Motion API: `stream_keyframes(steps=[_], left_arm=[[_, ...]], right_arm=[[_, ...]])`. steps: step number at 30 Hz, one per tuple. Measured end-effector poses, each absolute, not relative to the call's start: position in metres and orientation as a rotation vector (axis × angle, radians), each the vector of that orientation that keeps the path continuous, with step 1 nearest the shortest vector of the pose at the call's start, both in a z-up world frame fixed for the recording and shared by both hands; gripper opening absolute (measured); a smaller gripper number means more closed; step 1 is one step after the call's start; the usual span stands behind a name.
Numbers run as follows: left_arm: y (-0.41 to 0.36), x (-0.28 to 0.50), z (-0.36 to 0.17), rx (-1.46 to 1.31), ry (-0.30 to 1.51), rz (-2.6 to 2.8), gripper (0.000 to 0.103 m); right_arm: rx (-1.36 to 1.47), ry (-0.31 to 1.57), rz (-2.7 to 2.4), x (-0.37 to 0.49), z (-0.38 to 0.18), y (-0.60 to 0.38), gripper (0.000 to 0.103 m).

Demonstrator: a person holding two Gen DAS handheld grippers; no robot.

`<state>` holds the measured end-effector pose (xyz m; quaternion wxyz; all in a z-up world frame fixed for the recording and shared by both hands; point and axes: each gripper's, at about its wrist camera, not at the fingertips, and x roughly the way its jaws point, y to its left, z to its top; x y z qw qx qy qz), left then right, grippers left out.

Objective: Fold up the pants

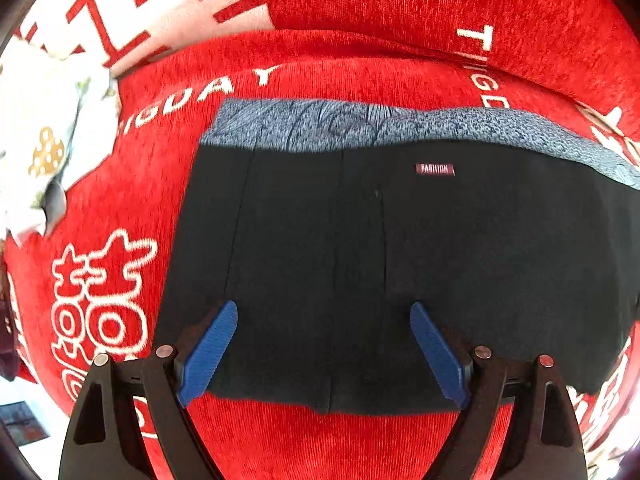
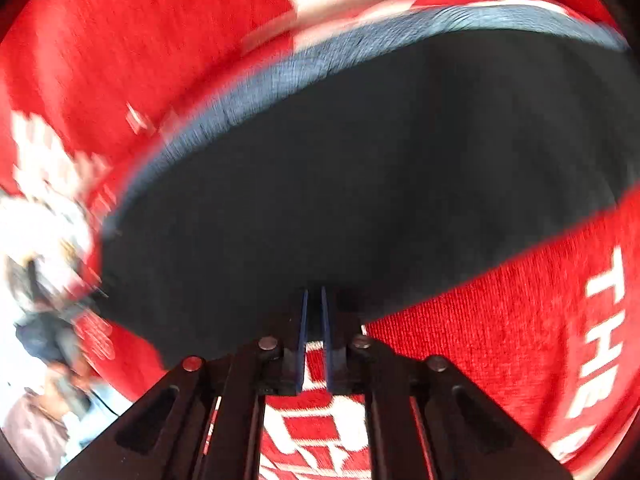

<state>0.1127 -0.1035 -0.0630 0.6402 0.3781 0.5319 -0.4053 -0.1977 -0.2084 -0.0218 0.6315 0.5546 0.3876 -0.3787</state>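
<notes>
Pants (image 1: 400,264): dark, nearly black, lying flat on a red cloth (image 1: 360,440) with white lettering; whether a counter or a bed lies under that cloth cannot be told.
Look: a blue-grey speckled band (image 1: 360,126) runs along the far edge, with a small woven label (image 1: 435,169) just below it; seams run from the band toward the near edge.
Long axis: sideways across the left wrist view, parallel to the band.
Left tongs (image 1: 324,314): released, spread wide, pointing down over the near part of the pants, nothing between the pads.
Right tongs (image 2: 314,300): clenched on the near edge of the pants, which appear pinched between the pads; view blurred.
Nearer hand: the right, already on the hem; any fold toward the band would likely start there.
</notes>
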Motion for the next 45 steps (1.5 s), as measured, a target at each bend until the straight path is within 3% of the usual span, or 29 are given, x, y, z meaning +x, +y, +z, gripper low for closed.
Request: stream_keyframes(steps=[1,2,4,7,9,10,12,15,20,27,29,36,38,39,40,41,45], left_arm=[[-0.098,0.114,-0.060,0.865,1.209,-0.923,0.090],[-0.095,0.116,-0.057,0.866,1.204,-0.921,0.090],[-0.085,0.124,-0.047,0.840,1.203,-0.925,0.090],[-0.071,0.149,-0.032,0.777,1.193,-0.921,0.090],[-0.064,0.170,-0.025,0.757,1.178,-0.900,0.090],[-0.061,0.181,-0.025,0.760,1.167,-0.887,0.090],[-0.056,0.191,-0.026,0.760,1.168,-0.878,0.090],[-0.050,0.208,-0.038,0.734,1.221,-0.889,0.090],[-0.035,0.223,-0.060,0.618,1.327,-0.992,0.090],[-0.026,0.218,-0.062,0.599,1.289,-1.116,0.090],[-0.022,0.215,-0.061,0.605,1.287,-1.119,0.090],[0.007,0.213,-0.055,0.572,1.300,-1.068,0.090],[0.009,0.216,-0.058,0.577,1.310,-1.026,0.090],[0.010,0.217,-0.058,0.578,1.315,-1.015,0.090],[0.012,0.216,-0.056,0.581,1.306,-1.005,0.090],[0.007,0.218,-0.055,0.591,1.290,-1.002,0.090],[0.004,0.212,-0.030,0.636,1.223,-1.006,0.090]], right_arm=[[1.312,0.905,-0.863,-0.200,-0.025,-0.204,0.005],[1.337,0.927,-0.872,-0.201,-0.024,-0.199,0.014],[1.325,1.024,-0.860,-0.190,-0.020,-0.194,0.013],[1.171,1.002,-0.720,-0.139,0.010,-0.209,0.015],[1.107,0.979,-0.623,-0.097,0.022,-0.227,0.030],[1.062,0.976,-0.578,-0.071,0.027,-0.237,0.043],[0.942,0.997,-0.469,-0.005,0.030,-0.254,0.050],[0.824,1.065,-0.286,0.107,0.014,-0.268,0.050],[0.630,1.194,-0.120,0.225,-0.029,-0.256,0.050],[0.554,1.299,-0.109,0.267,-0.071,-0.251,0.049],[0.631,1.308,-0.096,0.264,-0.077,-0.255,0.006],[0.667,1.291,-0.032,0.280,-0.064,-0.241,0.006],[0.636,1.337,-0.131,0.284,-0.085,-0.243,0.011],[0.652,1.329,-0.172,0.283,-0.093,-0.245,0.020],[0.682,1.278,-0.213,0.279,-0.092,-0.248,0.045],[0.702,1.259,-0.292,0.271,-0.090,-0.252,0.062],[0.717,1.251,-0.374,0.232,-0.068,-0.253,0.062]])
